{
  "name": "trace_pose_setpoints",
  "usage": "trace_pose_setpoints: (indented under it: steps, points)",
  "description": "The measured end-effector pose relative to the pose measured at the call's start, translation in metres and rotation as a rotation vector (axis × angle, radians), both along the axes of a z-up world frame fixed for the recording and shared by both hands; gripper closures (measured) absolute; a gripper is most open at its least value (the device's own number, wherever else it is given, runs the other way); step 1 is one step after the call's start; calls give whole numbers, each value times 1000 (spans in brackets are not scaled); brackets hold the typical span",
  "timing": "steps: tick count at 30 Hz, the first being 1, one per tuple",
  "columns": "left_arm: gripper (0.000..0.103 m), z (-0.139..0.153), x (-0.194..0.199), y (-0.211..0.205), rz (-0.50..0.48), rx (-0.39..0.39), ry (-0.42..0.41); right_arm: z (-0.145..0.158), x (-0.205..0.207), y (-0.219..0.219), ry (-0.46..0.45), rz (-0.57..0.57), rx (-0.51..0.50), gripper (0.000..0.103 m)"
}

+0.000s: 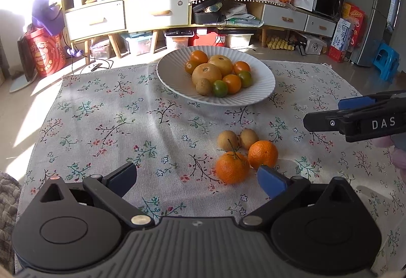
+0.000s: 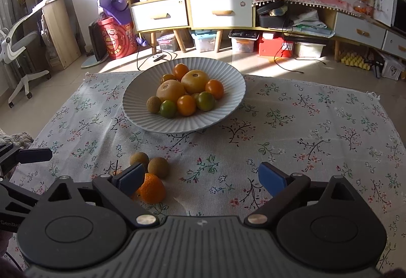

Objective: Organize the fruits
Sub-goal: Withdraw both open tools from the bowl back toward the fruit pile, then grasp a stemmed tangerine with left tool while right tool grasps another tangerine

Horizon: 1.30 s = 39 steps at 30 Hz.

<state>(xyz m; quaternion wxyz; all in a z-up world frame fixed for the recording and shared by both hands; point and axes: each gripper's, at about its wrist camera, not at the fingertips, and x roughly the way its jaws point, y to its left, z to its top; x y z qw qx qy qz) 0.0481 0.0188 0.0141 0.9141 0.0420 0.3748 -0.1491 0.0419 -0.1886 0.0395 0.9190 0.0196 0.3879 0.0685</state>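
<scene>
Fruit on cloth: two oranges and two small brown fruits sit in a tight cluster on the flowered cloth (image 1: 101,113) that covers my worktop.
Stemmed orange: the orange with the stem (image 1: 232,167) lies just ahead of my left tool (image 1: 196,176), between its two blue pads but nearer the right one, not touched by either.
Second orange: the other orange (image 1: 263,153) sits just right of the first and touching it, right above the right pad's tip.
Brown fruits: the left brown fruit (image 1: 227,140) and the right brown fruit (image 1: 249,138) lie side by side just behind the oranges.
Left tool: my pads are spread wide with nothing between them but cloth and the near orange's edge.
Right tool: my right tool (image 2: 201,177) is also spread wide and holds nothing; the cluster lies at its left pad, which covers part of one orange (image 2: 152,188).
Right tool from the left: it comes in at the right edge (image 1: 355,115), well to the right of the cluster.
Plate: the white ribbed plate (image 1: 264,82) stands farther back on the cloth, well apart from the cluster, holding two big yellowish fruits, several small orange and green ones, and one brown fruit.
</scene>
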Motion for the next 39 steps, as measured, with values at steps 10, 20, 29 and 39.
trace_pose_setpoints:
  steps: [10,20,29,39]
  points:
    - [8,-12,-10,6,-9,8,13,-10,-14,4,15,50,-52,5]
    - [8,-30,-10,-13,-69,-8,-45,-28,-17,3,61,63,-98,3]
    - [25,-46,7,-25,-63,-37,-47,-32,-22,5,69,80,-123,2]
    - [56,-42,12,-32,-76,-53,-46,-35,-21,10,78,110,-144,2]
